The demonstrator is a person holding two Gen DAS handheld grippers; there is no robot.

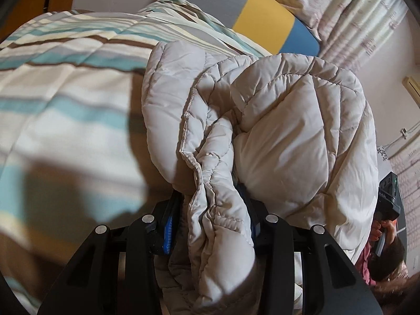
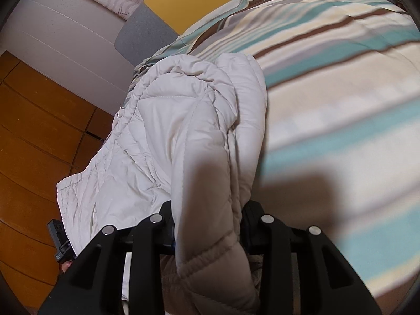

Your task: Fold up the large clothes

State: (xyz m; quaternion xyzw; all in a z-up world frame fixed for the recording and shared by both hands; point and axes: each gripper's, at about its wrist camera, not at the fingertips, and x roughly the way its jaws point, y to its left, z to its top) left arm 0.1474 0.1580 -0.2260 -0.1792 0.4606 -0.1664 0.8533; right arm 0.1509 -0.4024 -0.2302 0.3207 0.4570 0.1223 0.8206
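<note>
Left gripper clamped on bunched hem of quilted jacket; right gripper clamped on another thick fold. Jacket hangs lifted over near edge of striped duvet, bulk sagging between grips. Risk: slippery padded fabric slides from pads; uneven pull twists fold; trailing part drags toward wood floor.

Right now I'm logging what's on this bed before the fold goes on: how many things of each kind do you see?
Quilted jacket: 1
Striped comforter: 1
Colour-block pillow: 1
Handheld tool, left and right, each clamped on the jacket: 2
Total: 5
</note>
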